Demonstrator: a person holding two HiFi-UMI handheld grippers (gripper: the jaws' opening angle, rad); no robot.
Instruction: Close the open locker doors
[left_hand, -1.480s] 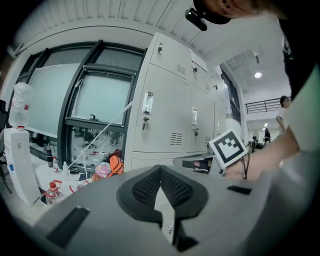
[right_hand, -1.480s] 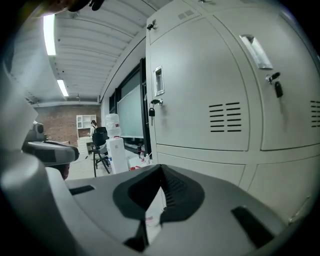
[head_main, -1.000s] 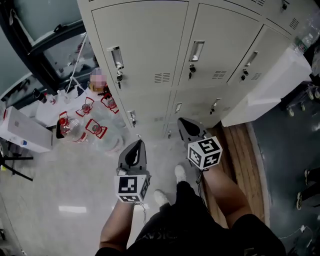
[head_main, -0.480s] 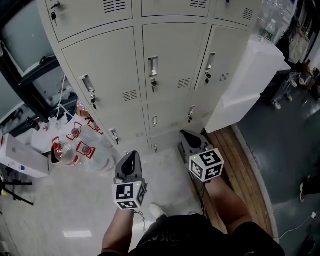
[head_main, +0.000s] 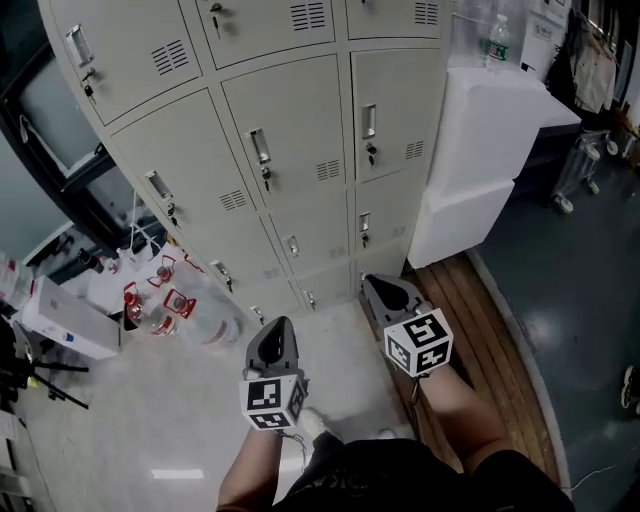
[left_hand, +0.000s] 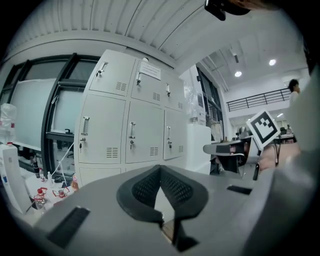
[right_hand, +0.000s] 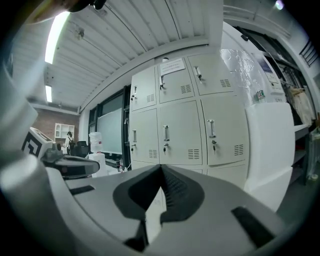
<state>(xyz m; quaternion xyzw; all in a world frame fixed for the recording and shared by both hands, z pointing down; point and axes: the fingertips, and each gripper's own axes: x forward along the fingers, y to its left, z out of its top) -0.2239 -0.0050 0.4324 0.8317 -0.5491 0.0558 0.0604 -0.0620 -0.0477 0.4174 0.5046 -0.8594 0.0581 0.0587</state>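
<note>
Facing a bank of grey lockers (head_main: 285, 150), the person holds both tools level and well short of the metal. The left gripper (head_main: 272, 338) is clenched on nothing, pads pressed together, and the right gripper (head_main: 388, 293) is likewise clamped and empty. Every locker door in view lies flush with its frame, so any door that is open (the thing the task concerns) must stand outside these views.

Hazards, as judged from this arrangement:
- With no ajar door visible, a push could land on one already shut, which would only rattle the cabinet.
- Closed tips offer a narrow contact. On smooth painted steel they may skid sideways and strike a handle (head_main: 259, 146) or the key hanging under it.
- The water bottles (head_main: 170, 300) crowd the floor at the lockers' left foot, and a step towards that side could knock them over.
- The white blocks (head_main: 480, 130) stand against the right column, and a door swung wide there might hit them and topple the bottle on top (head_main: 497, 45).

Counts:
- Grippers: two, each bearing one marker cube.
- Locker columns: three.
- White blocks: two, stacked.
- Bottle on the blocks: one.
- Red-labelled floor bottles: three can be made out, and there may be more.
</note>
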